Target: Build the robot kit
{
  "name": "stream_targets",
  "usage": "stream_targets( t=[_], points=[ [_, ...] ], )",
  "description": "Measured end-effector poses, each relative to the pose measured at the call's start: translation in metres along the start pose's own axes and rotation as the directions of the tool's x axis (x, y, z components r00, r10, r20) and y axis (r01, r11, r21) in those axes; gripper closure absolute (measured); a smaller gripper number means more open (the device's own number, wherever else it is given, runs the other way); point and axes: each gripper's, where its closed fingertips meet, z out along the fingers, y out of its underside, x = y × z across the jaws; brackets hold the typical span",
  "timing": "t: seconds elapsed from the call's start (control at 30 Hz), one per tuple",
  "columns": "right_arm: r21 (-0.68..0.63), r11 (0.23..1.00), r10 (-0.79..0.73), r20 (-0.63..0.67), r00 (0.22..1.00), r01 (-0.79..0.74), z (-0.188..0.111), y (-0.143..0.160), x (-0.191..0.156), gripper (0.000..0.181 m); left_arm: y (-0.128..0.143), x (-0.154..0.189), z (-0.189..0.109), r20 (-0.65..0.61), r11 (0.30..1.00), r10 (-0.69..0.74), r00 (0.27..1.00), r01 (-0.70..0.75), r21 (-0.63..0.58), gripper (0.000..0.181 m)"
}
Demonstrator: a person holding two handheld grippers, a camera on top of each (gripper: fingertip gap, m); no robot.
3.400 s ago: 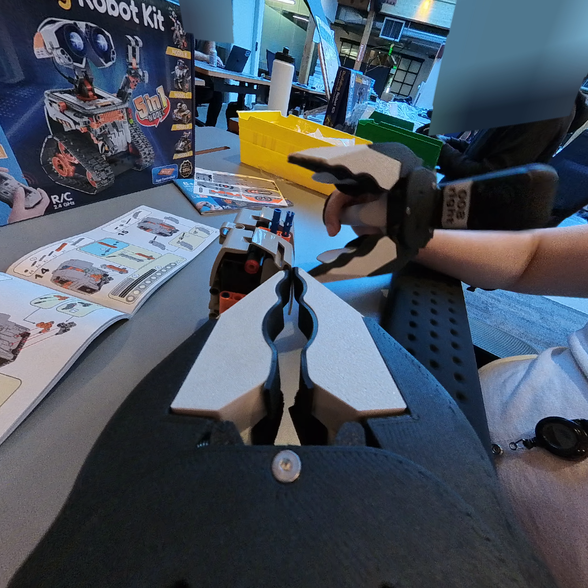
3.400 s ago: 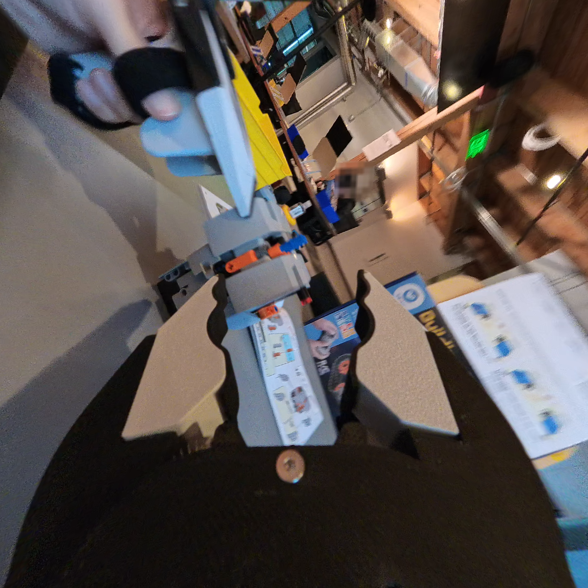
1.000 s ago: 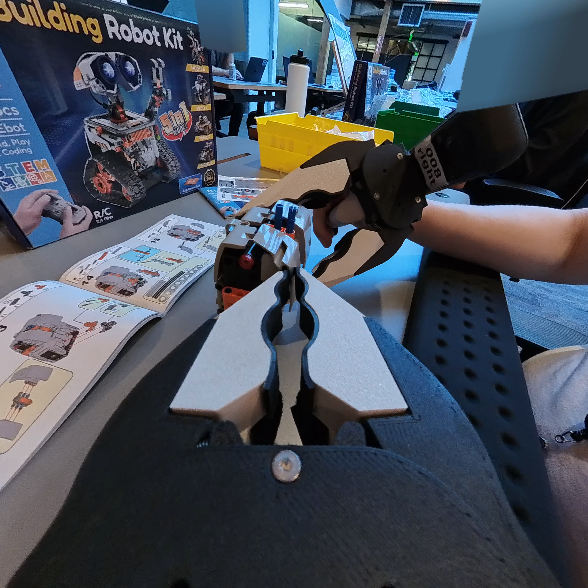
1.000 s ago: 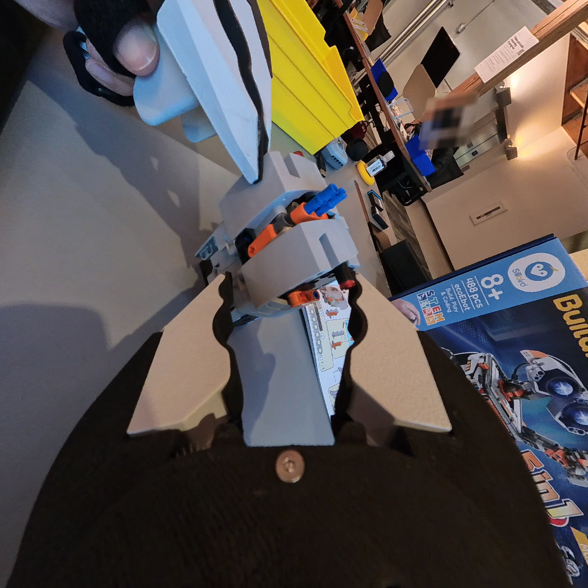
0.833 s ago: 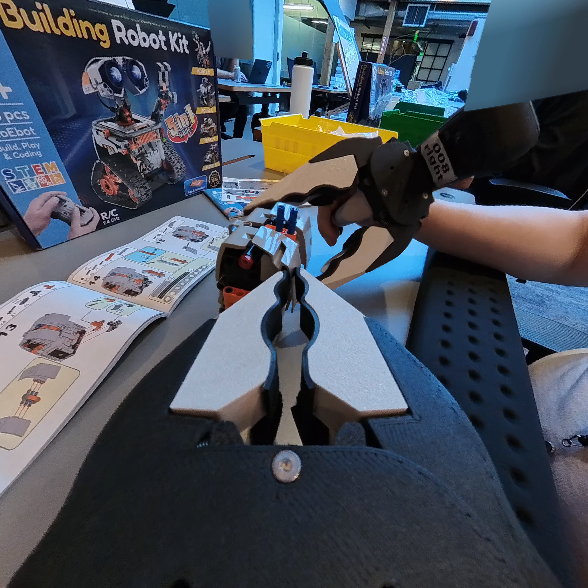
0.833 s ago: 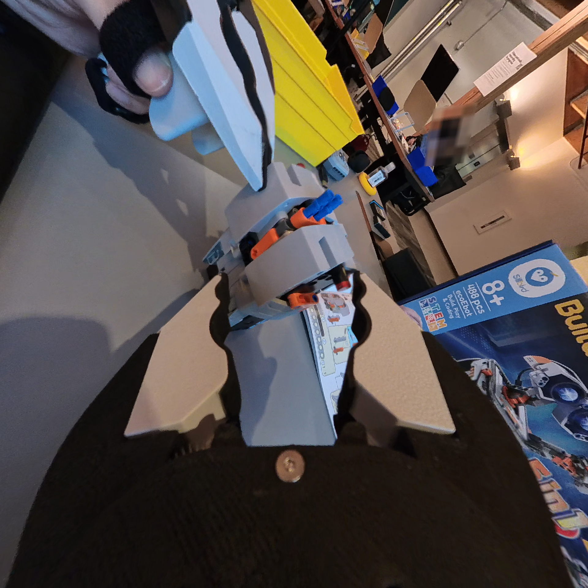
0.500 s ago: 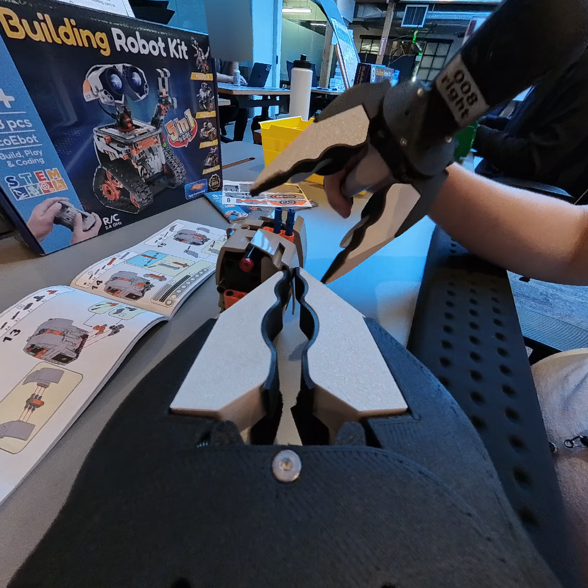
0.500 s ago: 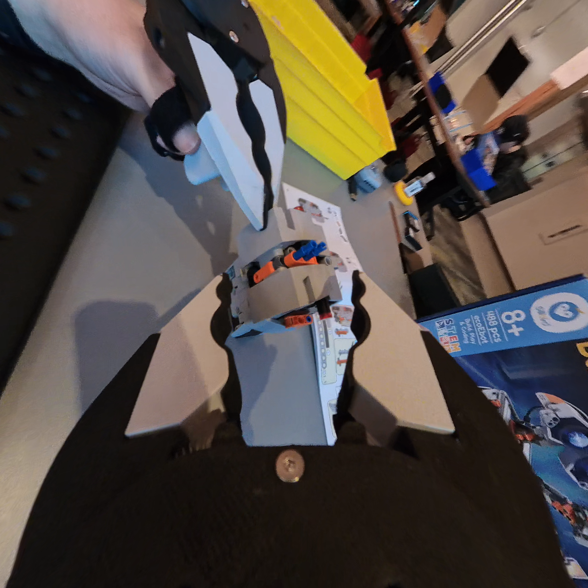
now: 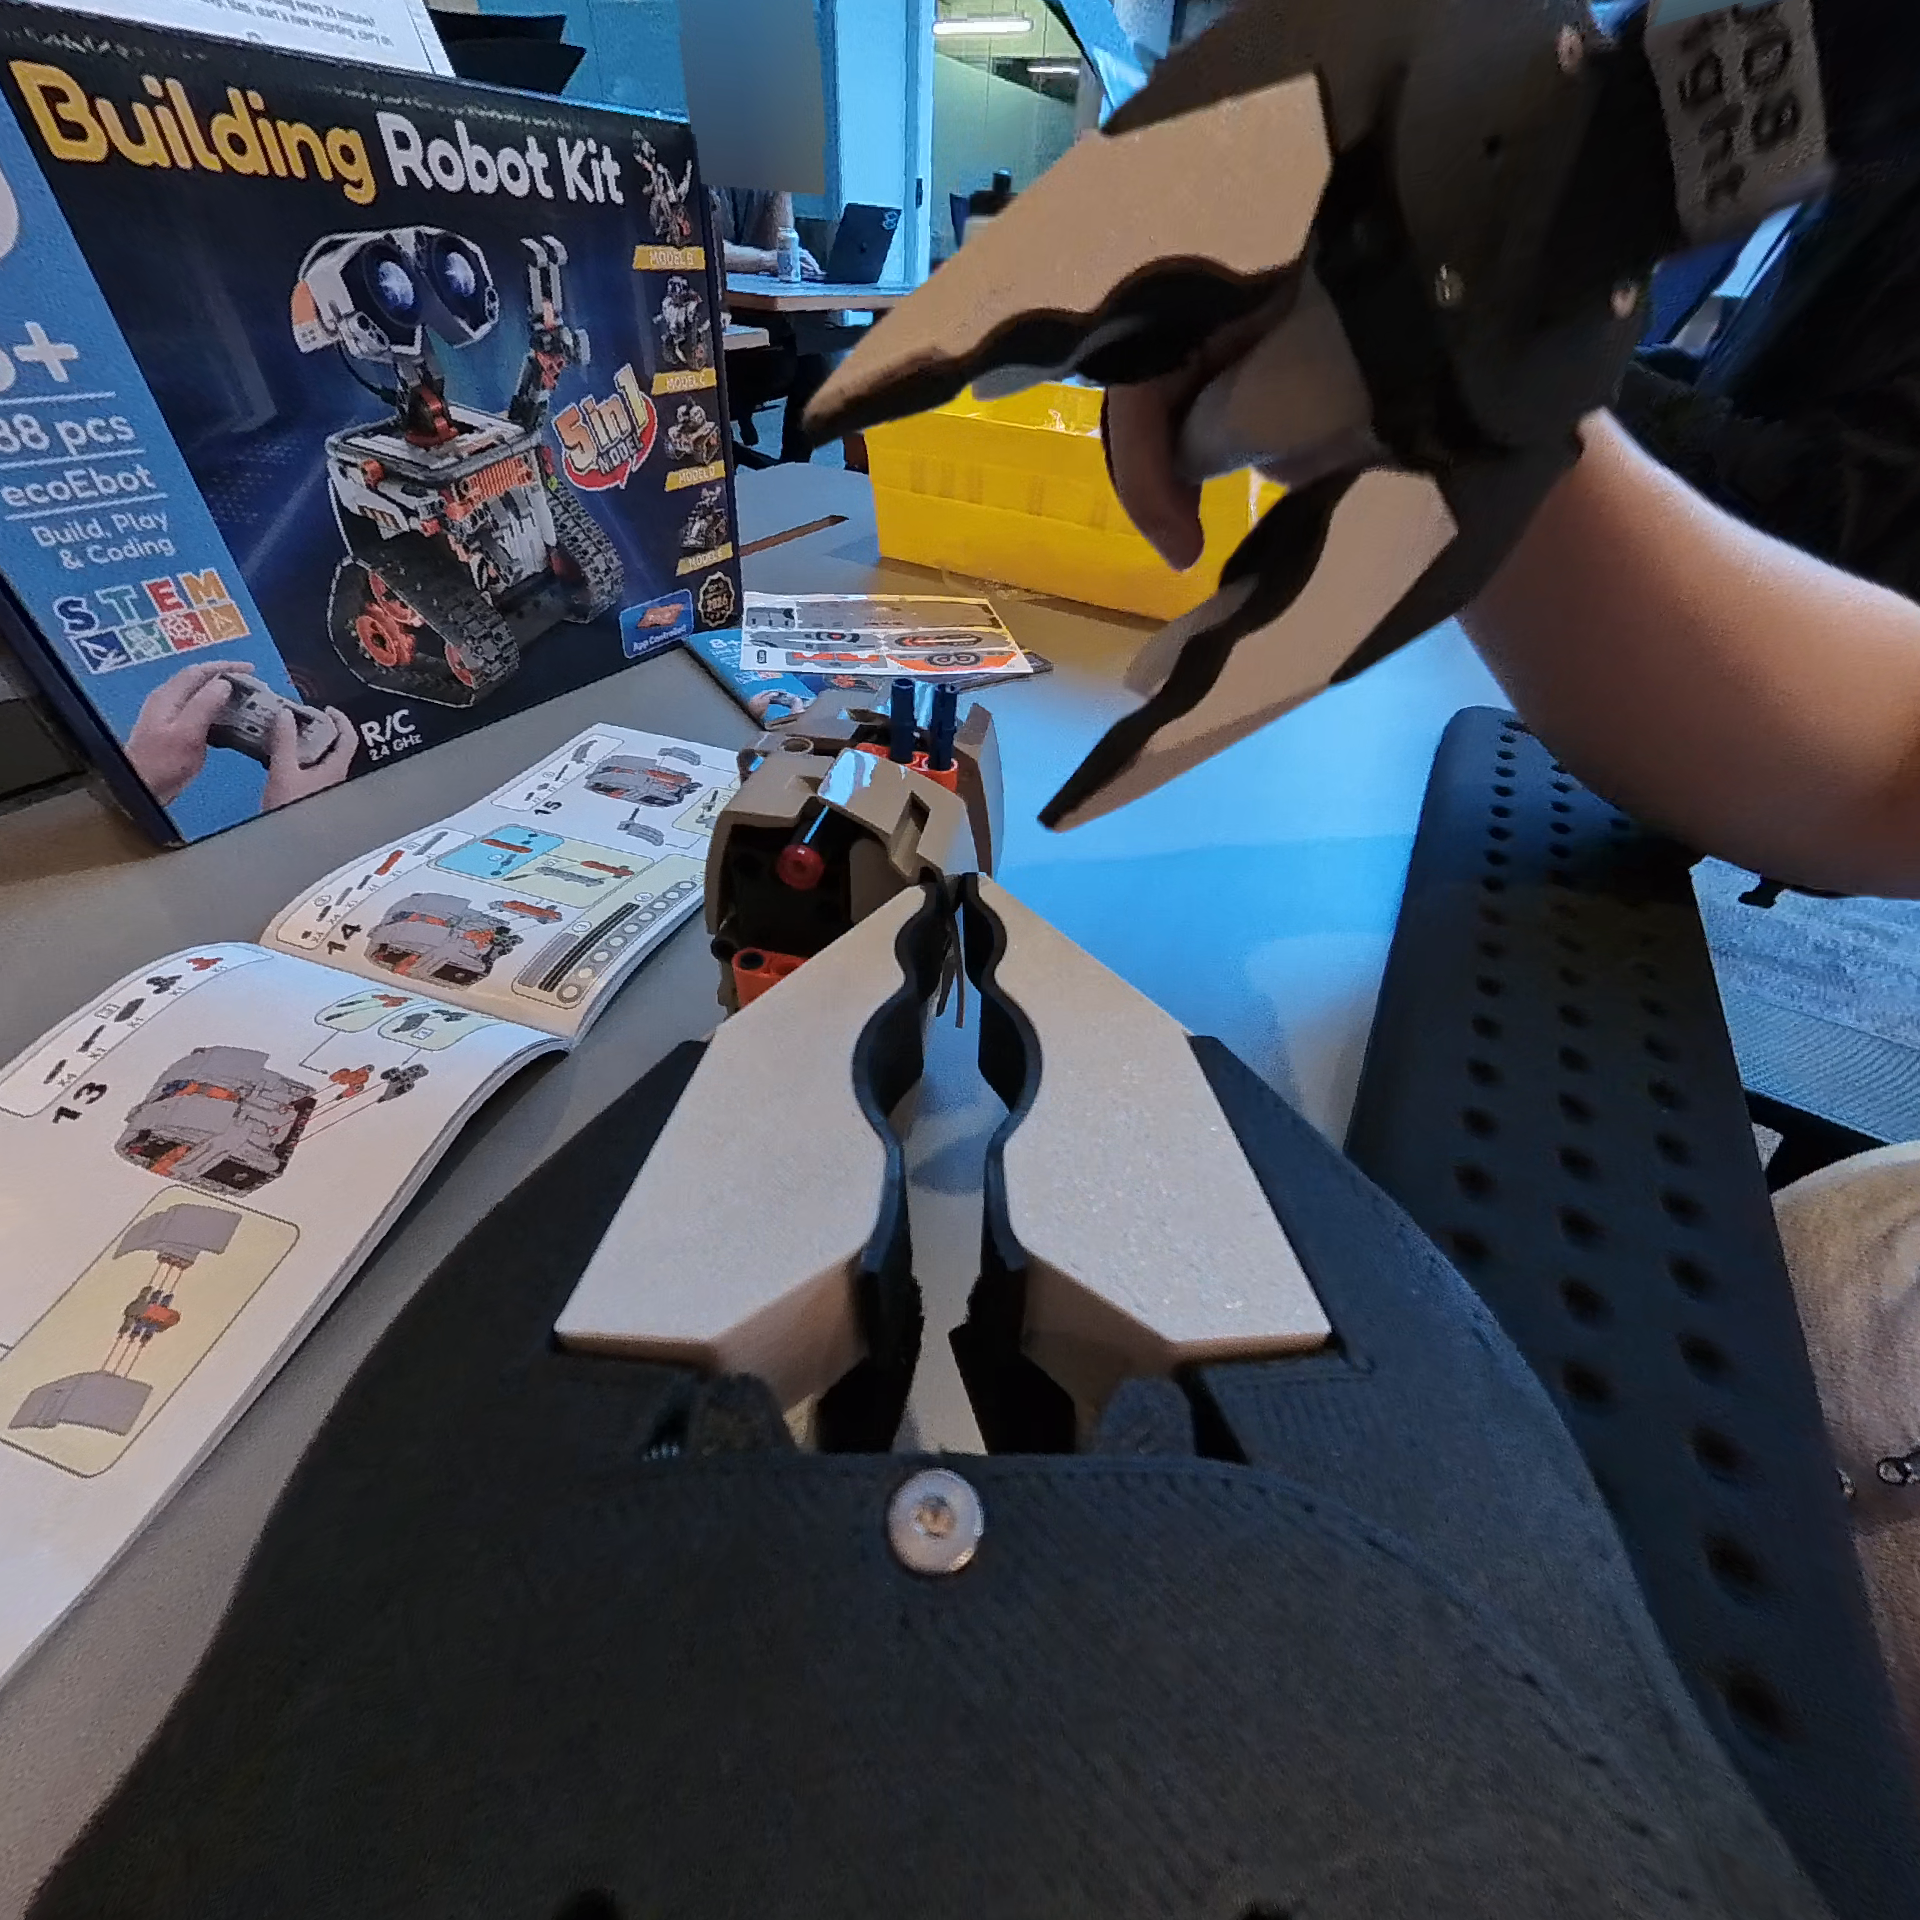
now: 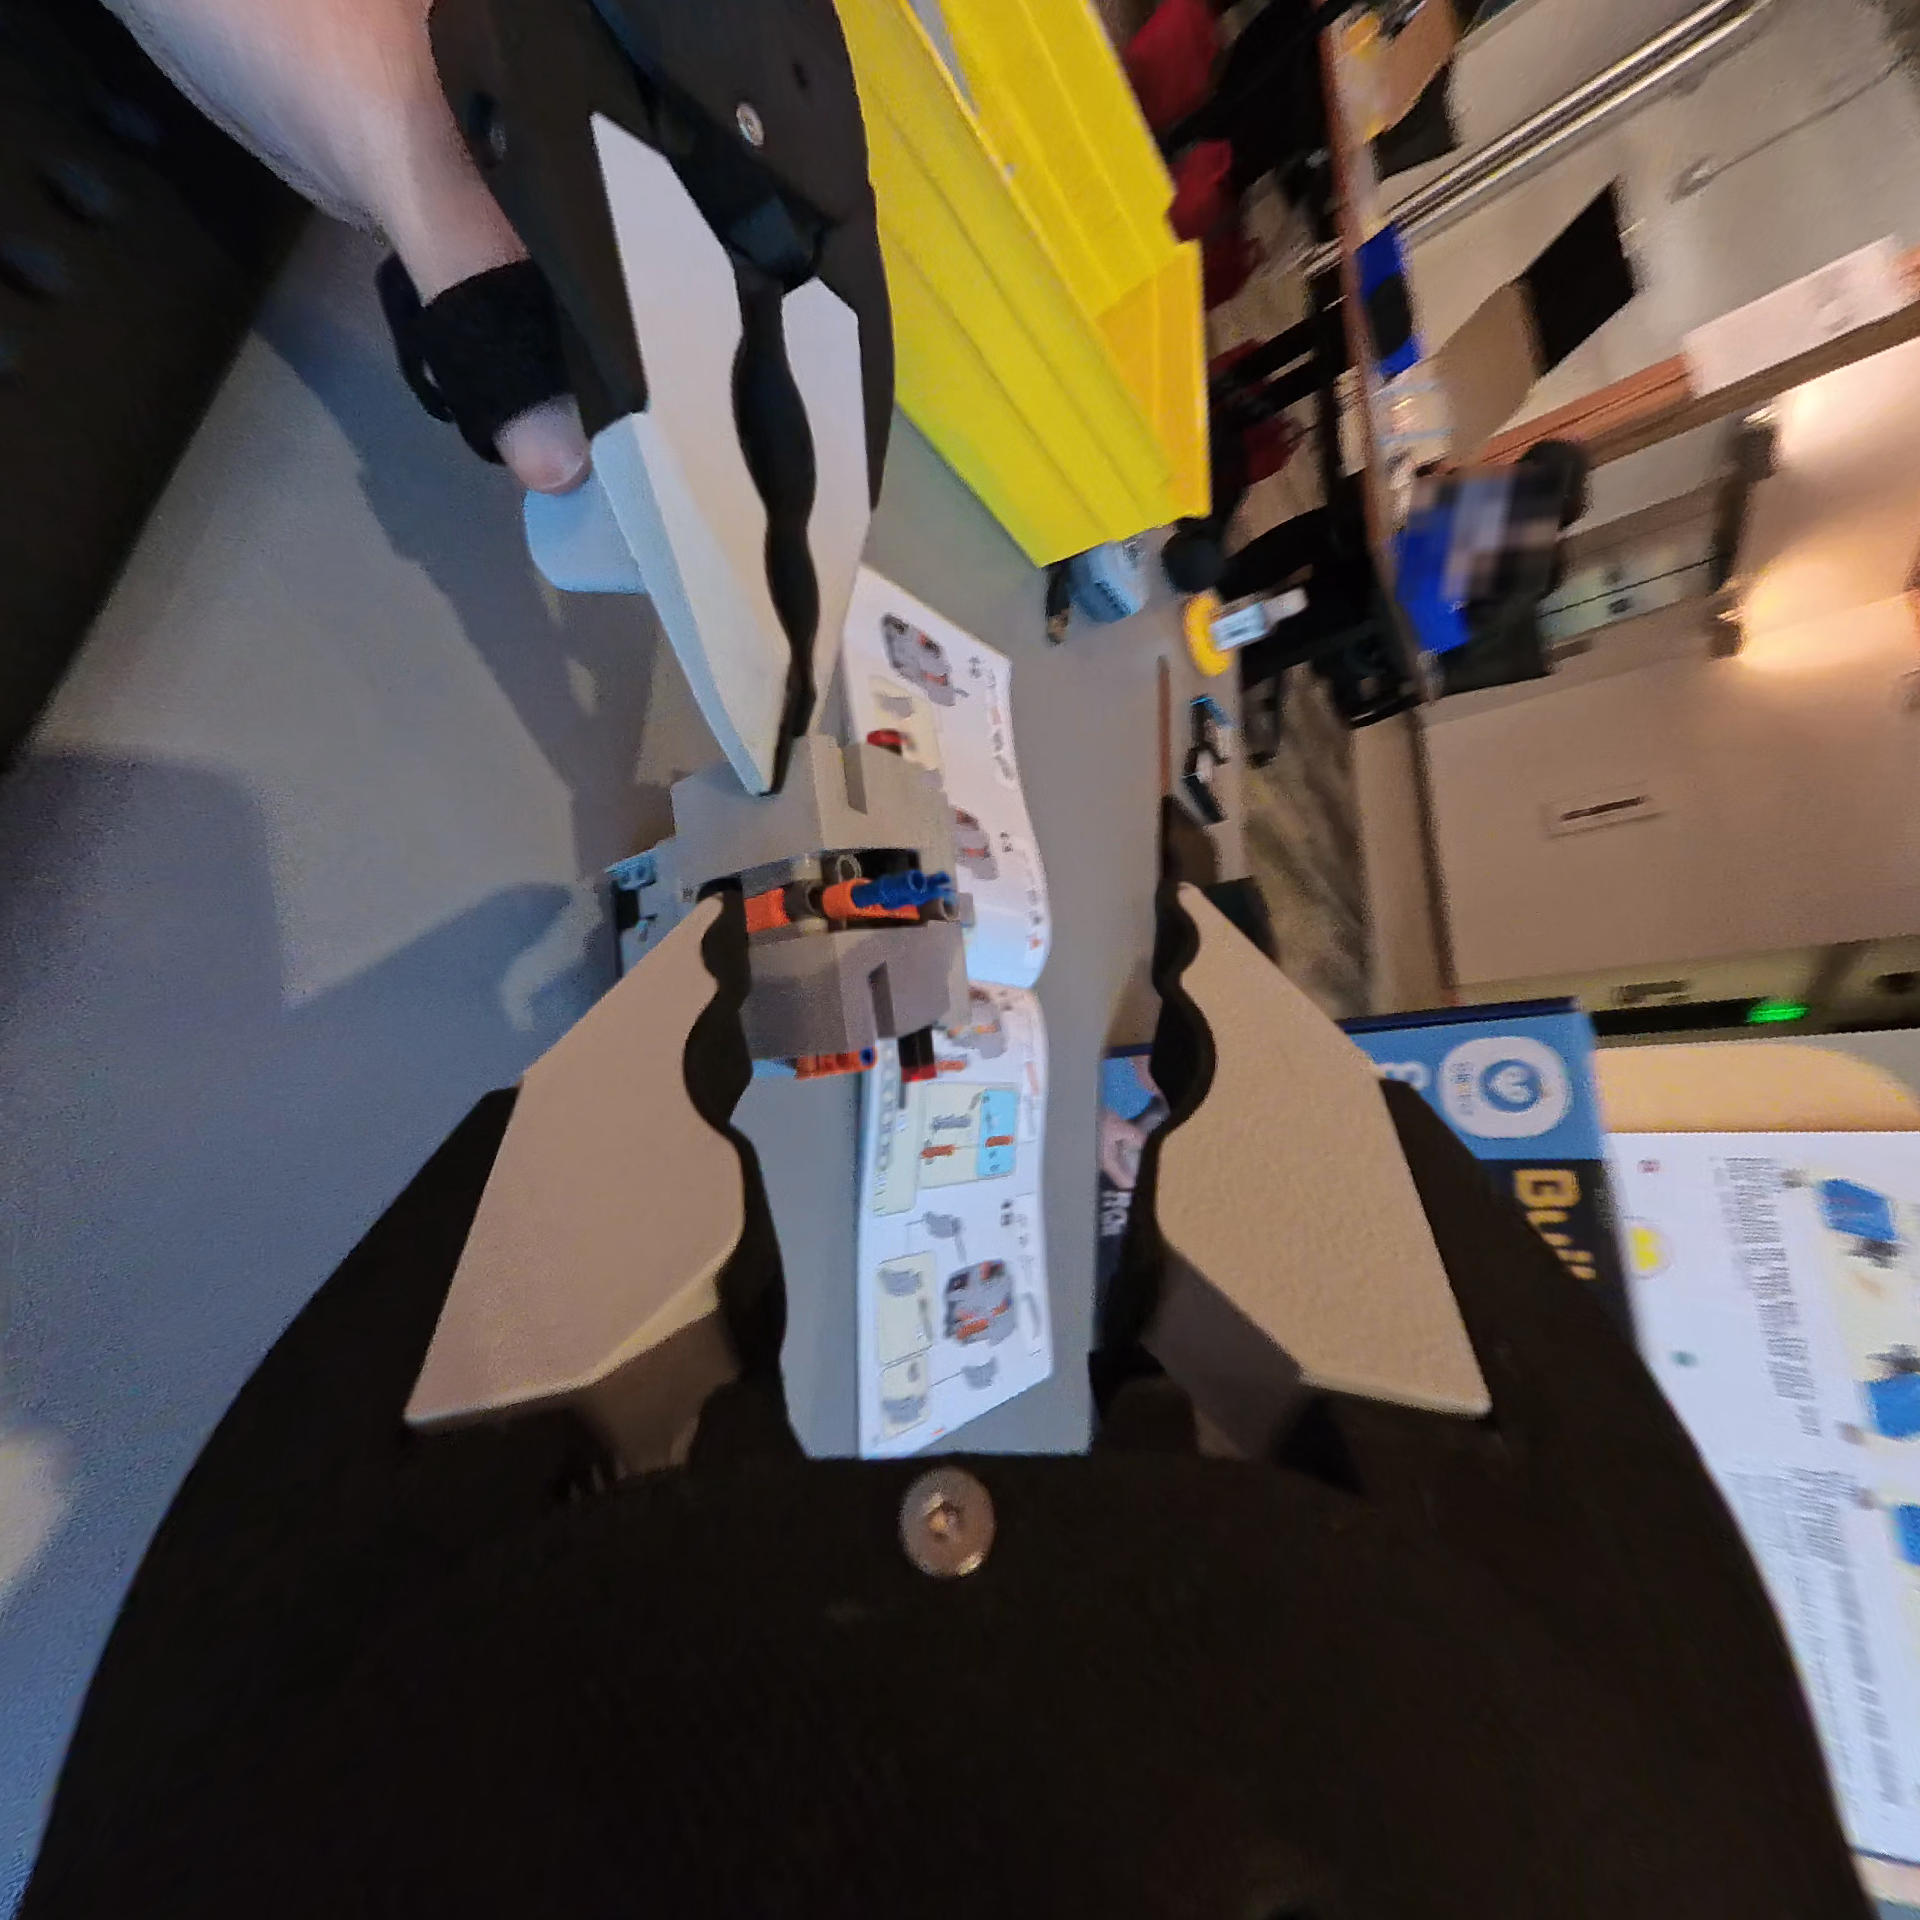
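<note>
Grey brick-built block with orange and blue pins [image 9: 852, 831] stood on grey table [image 9: 1195, 914], landmark for all below. Left gripper [image 9: 940, 904] nearly closed, tips pinching block's near edge. Right gripper [image 10: 940, 914] above block, fingers spread wide, holding nothing. Open instruction booklet [image 9: 312, 1018] left of block; blue robot kit box [image 9: 343, 416] behind-left; yellow plastic bin [image 9: 997, 488] behind.
</note>
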Motion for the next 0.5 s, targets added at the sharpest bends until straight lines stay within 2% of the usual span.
stream_targets(
  t=[0.17,0.27,0.37,0.5],
  points=[
    [0.090,0.990,-0.084,-0.209,0.974,0.104,0.001,-0.008,-0.011,0.106,0.000,0.000,0.001,0.009,1.000,0.016,1.000,-0.016,-0.001,0.181],
    [0.046,0.985,-0.144,-0.285,0.947,0.164,0.005,-0.001,-0.015,0.112,0.000,0.001,0.001,0.012,1.000,0.028,1.000,-0.028,-0.004,0.181],
    [0.037,0.984,-0.157,-0.306,0.939,0.177,0.008,0.001,-0.018,0.119,0.000,0.000,0.002,0.020,0.999,0.038,0.999,-0.038,-0.007,0.181],
    [-0.013,0.984,-0.172,-0.304,0.937,0.176,0.010,0.007,-0.015,0.118,0.001,0.000,0.001,0.017,0.999,0.032,0.999,-0.032,-0.007,0.181]
  ],
)
